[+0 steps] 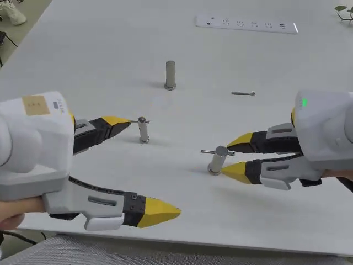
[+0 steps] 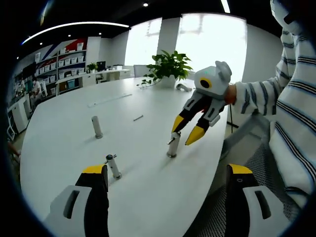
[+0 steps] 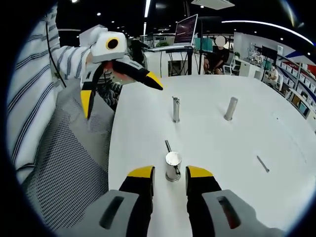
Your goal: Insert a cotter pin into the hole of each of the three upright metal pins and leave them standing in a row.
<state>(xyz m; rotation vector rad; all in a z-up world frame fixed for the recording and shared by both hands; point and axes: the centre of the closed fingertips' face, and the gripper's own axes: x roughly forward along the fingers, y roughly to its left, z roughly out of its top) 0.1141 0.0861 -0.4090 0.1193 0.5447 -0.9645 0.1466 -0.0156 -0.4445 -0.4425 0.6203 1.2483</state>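
Three upright metal pins stand on the white table (image 1: 265,66). The far pin (image 1: 170,74) has no cotter pin in it. A cotter pin crosses the top of the middle pin (image 1: 143,130), which stands just off the upper jaw tip of my wide-open left gripper (image 1: 149,165). The near pin (image 1: 217,160) carries a cotter pin (image 1: 210,152) through its top. My right gripper (image 1: 228,157) is open, one jaw on each side of this pin (image 3: 173,165) with small gaps. A loose cotter pin (image 1: 242,94) lies flat at the right.
A white power strip (image 1: 245,24) lies along the table's far edge. The table's front edge runs just below my left gripper's lower jaw, with a grey mesh chair (image 3: 74,163) beneath. A potted plant (image 2: 168,66) stands at the table's end.
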